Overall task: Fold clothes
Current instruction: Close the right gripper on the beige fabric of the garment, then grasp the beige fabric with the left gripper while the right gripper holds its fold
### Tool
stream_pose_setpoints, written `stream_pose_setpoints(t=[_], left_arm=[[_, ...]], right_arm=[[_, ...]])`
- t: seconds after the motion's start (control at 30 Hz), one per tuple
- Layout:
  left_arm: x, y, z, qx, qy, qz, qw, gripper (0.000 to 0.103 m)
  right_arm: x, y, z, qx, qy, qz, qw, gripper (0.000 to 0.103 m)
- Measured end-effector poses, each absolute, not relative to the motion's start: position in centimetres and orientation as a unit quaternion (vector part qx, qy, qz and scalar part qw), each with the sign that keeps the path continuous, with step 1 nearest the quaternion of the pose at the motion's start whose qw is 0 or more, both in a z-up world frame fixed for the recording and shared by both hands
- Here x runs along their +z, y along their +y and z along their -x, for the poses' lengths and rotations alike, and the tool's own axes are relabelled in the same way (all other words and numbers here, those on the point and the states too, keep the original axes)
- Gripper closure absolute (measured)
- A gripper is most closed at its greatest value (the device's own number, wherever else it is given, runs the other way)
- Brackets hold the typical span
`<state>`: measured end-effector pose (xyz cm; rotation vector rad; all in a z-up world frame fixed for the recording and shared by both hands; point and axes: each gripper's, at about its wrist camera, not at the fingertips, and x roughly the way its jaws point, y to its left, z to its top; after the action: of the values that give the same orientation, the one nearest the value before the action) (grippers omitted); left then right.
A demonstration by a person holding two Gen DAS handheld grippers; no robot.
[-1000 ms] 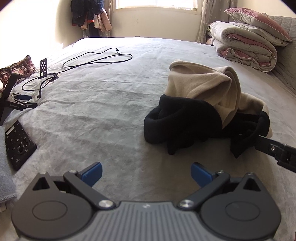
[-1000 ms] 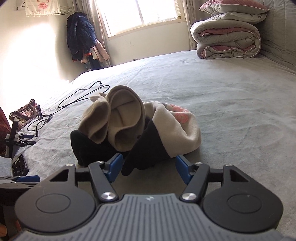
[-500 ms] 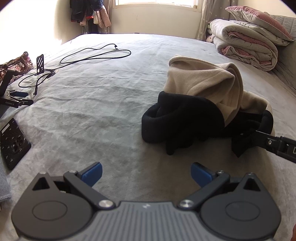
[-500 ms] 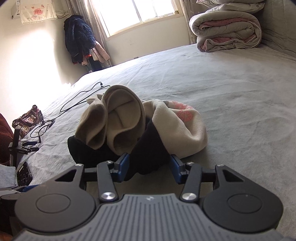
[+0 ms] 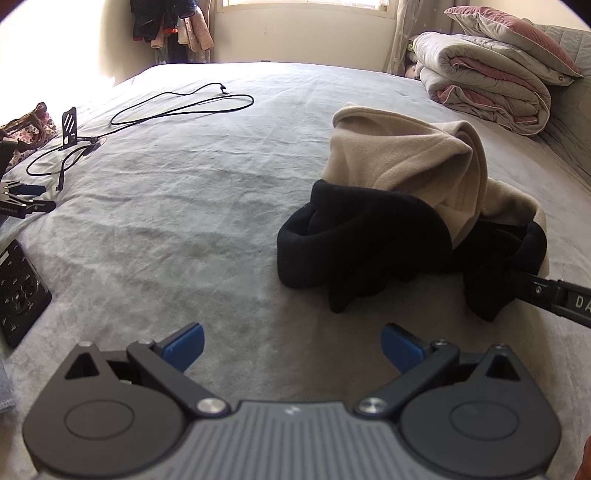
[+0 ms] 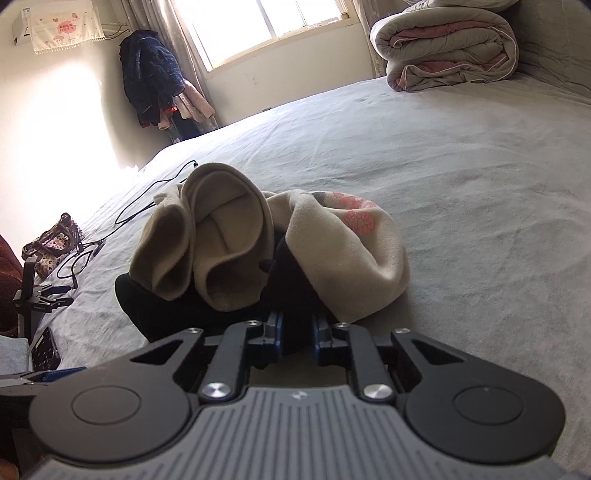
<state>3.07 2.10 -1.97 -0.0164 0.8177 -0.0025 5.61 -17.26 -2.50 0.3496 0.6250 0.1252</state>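
A crumpled garment (image 6: 229, 254) of beige fleece with black parts lies heaped on the grey bedspread (image 5: 184, 206) of a wide bed, toward the right half in the left wrist view, with a pink print (image 6: 354, 212) showing on the beige side that faces the right wrist camera. Its beige hood stands up in open folds above a thick black band (image 5: 332, 254) that curls on the cover.

The right gripper (image 6: 297, 338) has its jaws closing on a black flap of the garment at the near edge of the heap, the blue pads pressing the cloth from both sides. From the left wrist view the same gripper (image 5: 532, 288) reaches in from the right edge, its black finger meeting the dark cloth.

The left gripper (image 5: 291, 341) hangs over bare bedspread in front of the heap, its blue pads spread wide with nothing between them, apart from the garment.

Farther out, a black cable (image 5: 177, 107) loops across the cover toward the far left, near a small black stand (image 5: 70, 127) and a floral bag (image 5: 26, 131) at the bed's edge. A dark phone (image 5: 18, 291) lies at the left border. A rolled quilt (image 5: 487, 92) with a pillow on top sits at the head of the bed, and dark clothes (image 6: 151, 77) hang in the corner beside a bright window (image 6: 266, 26).
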Motion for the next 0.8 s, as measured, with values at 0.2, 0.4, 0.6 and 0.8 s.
stream_pose_setpoints(t=[0.2, 0.4, 0.6, 0.8], left_arm=[[-1.89, 2.06, -3.06, 0.001, 0.397, 0.005, 0.918, 0.001], [-1.9, 2.27, -3.08, 0.002, 0.398, 0.005, 0.917, 0.001], [-1.89, 2.46, -3.15, 0.003, 0.397, 0.008, 0.918, 0.001], [-1.88, 2.55, -3.18, 0.004, 0.397, 0.01, 0.918, 0.001]], right_arm=[[-2.28, -17.26, -5.38, 0.055, 0.308, -0.171, 0.934, 0.089], [-2.25, -17.51, -5.39, 0.048, 0.311, -0.172, 0.933, 0.089], [-2.34, -17.51, -5.41, 0.047, 0.314, -0.171, 0.933, 0.089], [-2.44, -17.47, -5.4, 0.045, 0.317, -0.169, 0.932, 0.089]])
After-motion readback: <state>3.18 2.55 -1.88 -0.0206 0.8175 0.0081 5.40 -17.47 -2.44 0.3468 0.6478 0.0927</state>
